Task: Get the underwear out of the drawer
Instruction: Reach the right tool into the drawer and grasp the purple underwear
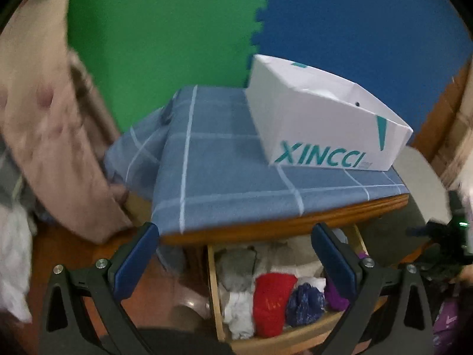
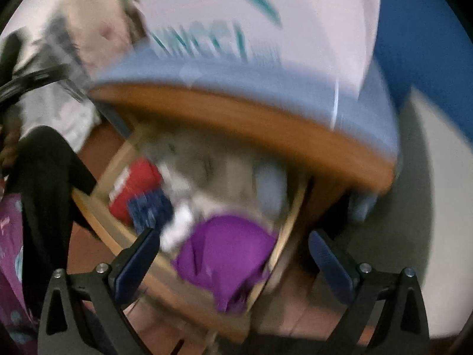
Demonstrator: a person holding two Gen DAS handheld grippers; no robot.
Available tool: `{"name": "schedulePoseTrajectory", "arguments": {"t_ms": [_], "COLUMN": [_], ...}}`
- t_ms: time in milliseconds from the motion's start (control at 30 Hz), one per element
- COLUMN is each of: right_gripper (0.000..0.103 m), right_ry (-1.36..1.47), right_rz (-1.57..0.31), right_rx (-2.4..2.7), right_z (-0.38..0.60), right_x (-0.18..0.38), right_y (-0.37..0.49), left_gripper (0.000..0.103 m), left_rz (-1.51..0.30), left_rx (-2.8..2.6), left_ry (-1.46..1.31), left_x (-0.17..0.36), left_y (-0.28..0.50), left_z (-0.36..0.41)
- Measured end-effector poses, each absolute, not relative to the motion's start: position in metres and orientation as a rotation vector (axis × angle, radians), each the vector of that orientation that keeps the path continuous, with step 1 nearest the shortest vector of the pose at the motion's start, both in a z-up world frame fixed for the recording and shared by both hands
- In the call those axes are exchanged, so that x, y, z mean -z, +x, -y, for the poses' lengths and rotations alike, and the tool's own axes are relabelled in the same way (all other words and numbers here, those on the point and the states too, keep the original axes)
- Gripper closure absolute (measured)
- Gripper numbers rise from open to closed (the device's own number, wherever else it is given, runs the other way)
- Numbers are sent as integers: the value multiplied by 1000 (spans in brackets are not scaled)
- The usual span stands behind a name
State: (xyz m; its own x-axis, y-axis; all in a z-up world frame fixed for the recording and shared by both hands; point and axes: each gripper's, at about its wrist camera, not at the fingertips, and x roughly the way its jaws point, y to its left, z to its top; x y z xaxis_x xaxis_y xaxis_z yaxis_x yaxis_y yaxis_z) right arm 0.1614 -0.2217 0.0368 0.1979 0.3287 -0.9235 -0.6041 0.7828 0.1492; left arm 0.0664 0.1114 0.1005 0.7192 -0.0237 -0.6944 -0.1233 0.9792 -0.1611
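Note:
An open wooden drawer (image 1: 215,293) under the table holds rolled underwear: a red piece (image 1: 272,304), a dark blue piece (image 1: 304,301), white, grey and purple ones. My left gripper (image 1: 236,254) is open and empty above the drawer's back part. The right wrist view is blurred. It shows the drawer (image 2: 103,216) with a purple piece (image 2: 224,257) hanging over its front corner, plus the red piece (image 2: 133,186) and the blue piece (image 2: 147,207). My right gripper (image 2: 233,254) is open, with the purple piece between its fingers.
A table (image 1: 280,224) with a blue checked cloth (image 1: 224,171) carries a white XINCCI bag (image 1: 319,124). Beige bedding (image 1: 50,136) hangs at the left. Green and blue foam mats (image 1: 165,29) form the back wall. A grey round surface (image 1: 419,183) is at the right.

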Motion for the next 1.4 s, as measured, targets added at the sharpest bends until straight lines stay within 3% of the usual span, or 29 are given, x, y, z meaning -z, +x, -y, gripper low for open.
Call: {"name": "schedulePoseTrajectory", "arguments": {"t_ms": [200,633,967,1067,1200,1400], "right_gripper": [0,0,0,4,35,39], "right_ry": [64,264,263,307,298,263], "right_rz": [-1585,-1767,-1787,-1782,-1805,-1860], "right_rx": [-488,-474,-493,-520,-495,-489], "right_z": [257,252,228,229,227,217], "right_x": [19,70,85,87,99,123], "right_y": [195,191,190,191,192,192], "left_gripper": [1,1,1,1,1,1], "left_rz": [-684,-735,-758,-761,-766,-765], "left_rx": [-40,-26,-30,-39,-39,-38], "left_ry": [-294,-275,-345,-362,-379,-392], "left_x": [-100,-90,-85,-84,-83,-83], "left_y": [54,59,61,61,61,61], "left_z": [-125,-119,-130,-133,-135,-138]}}
